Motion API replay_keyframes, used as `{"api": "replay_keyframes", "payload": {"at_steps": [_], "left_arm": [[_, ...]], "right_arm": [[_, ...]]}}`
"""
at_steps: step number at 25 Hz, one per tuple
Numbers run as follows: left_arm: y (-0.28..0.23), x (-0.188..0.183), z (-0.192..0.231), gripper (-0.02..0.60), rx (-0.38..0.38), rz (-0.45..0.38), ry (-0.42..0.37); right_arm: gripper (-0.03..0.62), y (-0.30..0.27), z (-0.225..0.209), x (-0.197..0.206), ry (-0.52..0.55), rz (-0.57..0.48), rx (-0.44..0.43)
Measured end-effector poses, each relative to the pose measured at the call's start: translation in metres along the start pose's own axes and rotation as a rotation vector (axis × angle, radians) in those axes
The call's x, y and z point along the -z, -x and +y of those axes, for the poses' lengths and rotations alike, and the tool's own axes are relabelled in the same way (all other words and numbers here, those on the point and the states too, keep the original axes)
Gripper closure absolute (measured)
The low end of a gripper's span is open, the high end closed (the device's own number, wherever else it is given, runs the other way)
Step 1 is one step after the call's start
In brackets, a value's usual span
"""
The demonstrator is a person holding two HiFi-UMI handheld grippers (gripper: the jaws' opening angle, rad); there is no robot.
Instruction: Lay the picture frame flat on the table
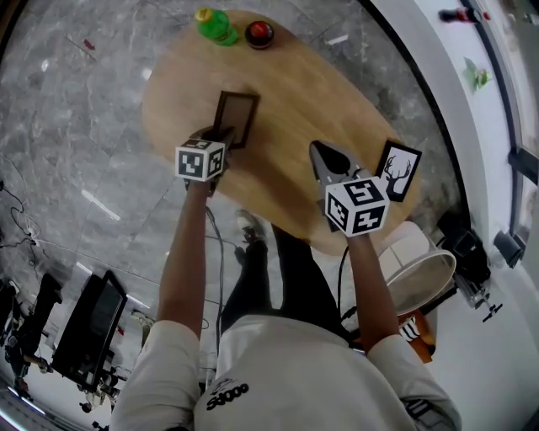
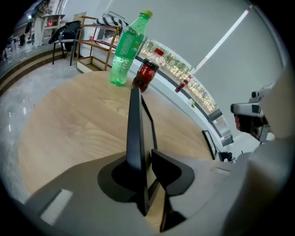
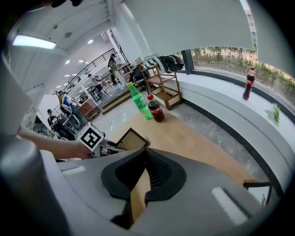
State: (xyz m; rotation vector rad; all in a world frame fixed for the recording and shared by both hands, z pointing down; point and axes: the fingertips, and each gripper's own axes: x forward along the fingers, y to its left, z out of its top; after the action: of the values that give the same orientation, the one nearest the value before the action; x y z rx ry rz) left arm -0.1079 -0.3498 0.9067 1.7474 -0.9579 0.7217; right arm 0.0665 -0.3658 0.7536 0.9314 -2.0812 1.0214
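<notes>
Table: pale wood w/ fine grain, smooth, satin rather than glossy; the floor round it is grey veined stone, polished & reflective. Picture frame on the left has a dark matt moulding (wood or plastic, can't tell) w/ a dull tan card-like panel inside; the far bottles are glossy plastic, green bottle translucent, cola bottle dark w/ a shiny red label. Left gripper & right gripper are matt grey plastic w/ black pads, ribbed on the right one.
</notes>
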Motion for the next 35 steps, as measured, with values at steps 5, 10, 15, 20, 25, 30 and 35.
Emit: {"api": "replay_keyframes", "payload": {"at_steps": [5, 10, 15, 20, 25, 30, 35], "left_arm": [[-0.006, 0.004, 0.007, 0.434, -0.024, -0.009, 0.003], [-0.01, 0.005, 0.014, 0.378, -0.08, -0.017, -0.027], [-0.01, 0.009, 0.027, 0.299, -0.14, -0.01, -0.022], [-0.01, 0.011, 0.029, 0.287, -0.131, -0.008, -0.025], [-0.007, 0.018, 0.031, 0.285, -0.132, 0.004, 0.004], [0.013, 0.023, 0.035, 0.284, -0.145, -0.022, 0.027], [0.054, 0.03, 0.018, 0.289, -0.114, -0.062, 0.022]], "right_arm": [[0.591, -0.001, -0.003, 0.003, -0.005, 0.009, 0.003], [0.591, -0.003, -0.004, 0.006, -0.023, 0.017, -0.004], [0.591, -0.003, 0.0, 0.009, -0.026, 0.02, -0.007], [0.591, -0.003, 0.004, 0.008, -0.039, 0.018, -0.022], [0.591, 0.004, 0.015, 0.0, -0.059, -0.011, -0.042], [0.591, 0.012, 0.029, -0.011, -0.048, -0.049, -0.058], [0.591, 0.034, 0.051, -0.018, -0.013, -0.076, -0.055]]}}
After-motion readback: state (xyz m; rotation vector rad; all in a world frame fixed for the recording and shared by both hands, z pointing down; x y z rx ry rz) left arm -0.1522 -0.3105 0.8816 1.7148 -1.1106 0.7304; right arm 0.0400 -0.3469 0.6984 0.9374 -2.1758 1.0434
